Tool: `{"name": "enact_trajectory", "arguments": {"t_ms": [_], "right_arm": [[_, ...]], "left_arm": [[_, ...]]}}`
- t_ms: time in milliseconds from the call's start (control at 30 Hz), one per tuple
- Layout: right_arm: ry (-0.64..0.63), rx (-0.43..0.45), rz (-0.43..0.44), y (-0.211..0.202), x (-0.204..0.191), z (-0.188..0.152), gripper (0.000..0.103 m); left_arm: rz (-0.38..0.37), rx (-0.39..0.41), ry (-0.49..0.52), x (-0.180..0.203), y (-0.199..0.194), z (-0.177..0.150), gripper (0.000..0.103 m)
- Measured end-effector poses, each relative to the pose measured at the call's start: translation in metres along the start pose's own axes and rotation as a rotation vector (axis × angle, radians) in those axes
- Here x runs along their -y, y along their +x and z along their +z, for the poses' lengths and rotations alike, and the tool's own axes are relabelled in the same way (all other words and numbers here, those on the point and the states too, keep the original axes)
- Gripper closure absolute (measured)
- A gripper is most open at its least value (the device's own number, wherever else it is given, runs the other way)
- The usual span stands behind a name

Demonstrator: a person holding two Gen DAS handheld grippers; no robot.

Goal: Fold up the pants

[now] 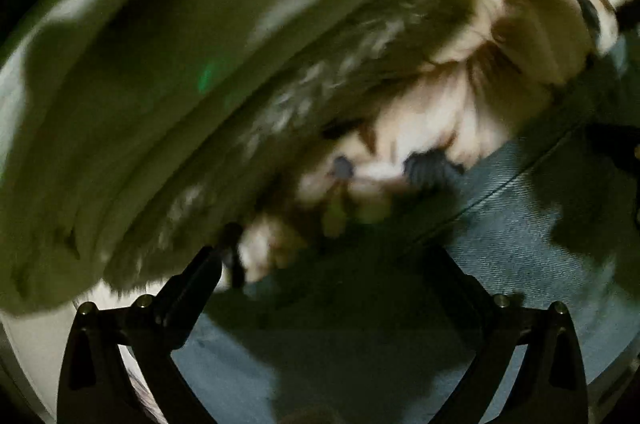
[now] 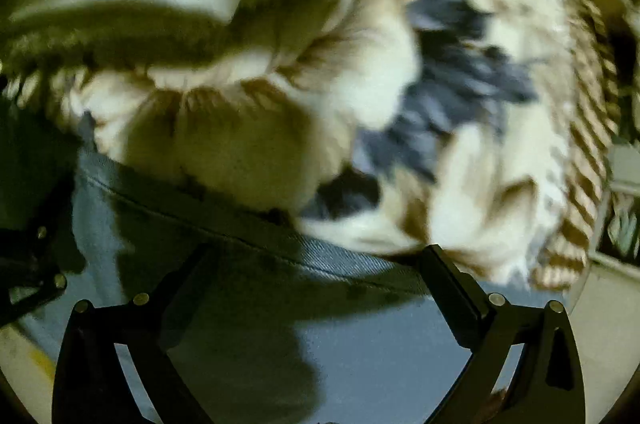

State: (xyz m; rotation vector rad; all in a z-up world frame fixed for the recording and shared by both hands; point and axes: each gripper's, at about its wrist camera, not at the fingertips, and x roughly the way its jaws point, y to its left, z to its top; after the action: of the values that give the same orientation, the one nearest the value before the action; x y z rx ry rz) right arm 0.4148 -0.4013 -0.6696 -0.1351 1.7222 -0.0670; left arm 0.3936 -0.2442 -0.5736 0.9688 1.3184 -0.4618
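Nearest, blue-grey denim pants (image 2: 360, 344) are seen spread flat beneath both grippers, a stitched seam crossing just ahead. The left gripper (image 1: 332, 264) and right gripper (image 2: 320, 256) are held low over the denim, jaws spread wide, nothing gripped. Folding is judged barely begun. Beyond the pants, a blurred cream-and-brown fringed rug (image 2: 500, 43) is seen.

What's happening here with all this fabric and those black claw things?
A person is holding a pair of tongs in each hand, folding pants. Both the left tongs and the right tongs are open above blue denim pants, gripping nothing. A fluffy cream and brown blanket lies bunched just beyond. The pictures are blurred.
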Motion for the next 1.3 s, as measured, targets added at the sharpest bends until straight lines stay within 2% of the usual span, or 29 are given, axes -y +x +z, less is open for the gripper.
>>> {"name": "enact_trajectory", "arguments": {"t_ms": [100,133,200,233,267,300,367,400,467,633,767,867,900,933,967,1000,1033,1067,1200,1300], "right_arm": [[-0.004,-0.025,0.062,0.007,0.011,0.003,0.003],[-0.006,-0.028,0.077,0.008,0.014,0.002,0.005],[-0.016,-0.024,0.097,0.009,0.017,0.000,0.019],[-0.026,-0.020,0.104,0.008,0.021,-0.003,0.025],[-0.035,-0.010,0.111,0.007,0.021,-0.006,0.038],[-0.039,0.002,0.121,0.004,0.022,-0.009,0.056],[-0.046,0.025,0.109,-0.003,0.026,-0.020,0.079],[-0.057,0.043,0.095,-0.005,0.027,-0.029,0.086],[-0.071,0.074,0.079,-0.014,0.027,-0.040,0.094],[-0.052,0.157,0.050,-0.043,0.034,-0.079,0.097],[-0.027,0.230,0.049,-0.074,0.042,-0.124,0.098],[0.014,0.283,0.079,-0.096,0.052,-0.158,0.098],[0.021,0.299,0.084,-0.104,0.045,-0.163,0.098],[0.027,0.311,0.086,-0.112,0.020,-0.160,0.098],[0.028,0.322,0.093,-0.118,0.015,-0.174,0.098],[0.029,0.327,0.096,-0.131,-0.015,-0.186,0.098],[0.029,0.332,0.106,-0.137,-0.027,-0.202,0.098],[0.028,0.333,0.115,-0.138,-0.035,-0.217,0.098],[-0.001,0.318,0.089,-0.118,-0.069,-0.269,0.098],[-0.001,0.267,0.094,-0.090,-0.094,-0.299,0.098]], "left_arm": [[-0.013,-0.007,0.029,-0.002,-0.006,0.000,0.001],[-0.033,-0.004,0.036,-0.003,-0.009,-0.001,0.010],[-0.158,0.003,0.053,-0.003,-0.020,-0.005,0.060],[-0.171,0.013,0.064,0.000,-0.027,-0.007,0.066],[-0.166,0.022,0.089,0.004,-0.033,-0.009,0.081],[-0.162,0.027,0.113,0.008,-0.038,-0.011,0.091],[-0.132,0.033,0.126,0.011,-0.048,-0.014,0.096],[-0.125,0.038,0.120,0.009,-0.055,-0.016,0.097],[-0.122,0.059,0.089,0.003,-0.068,-0.020,0.098],[-0.125,0.136,-0.011,-0.024,-0.121,-0.038,0.099],[-0.127,0.195,-0.099,-0.046,-0.182,-0.083,0.099],[-0.115,0.236,-0.161,-0.021,-0.225,-0.130,0.099],[-0.115,0.242,-0.179,-0.010,-0.234,-0.133,0.099],[-0.115,0.248,-0.195,0.025,-0.212,-0.124,0.099],[-0.129,0.252,-0.231,0.029,-0.217,-0.140,0.099],[-0.145,0.249,-0.260,0.036,-0.214,-0.150,0.099],[-0.158,0.245,-0.294,0.043,-0.220,-0.168,0.099],[-0.167,0.241,-0.319,0.045,-0.205,-0.177,0.099],[-0.183,0.203,-0.397,0.077,-0.185,-0.220,0.099],[-0.200,0.146,-0.435,0.097,-0.155,-0.240,0.099]]}}
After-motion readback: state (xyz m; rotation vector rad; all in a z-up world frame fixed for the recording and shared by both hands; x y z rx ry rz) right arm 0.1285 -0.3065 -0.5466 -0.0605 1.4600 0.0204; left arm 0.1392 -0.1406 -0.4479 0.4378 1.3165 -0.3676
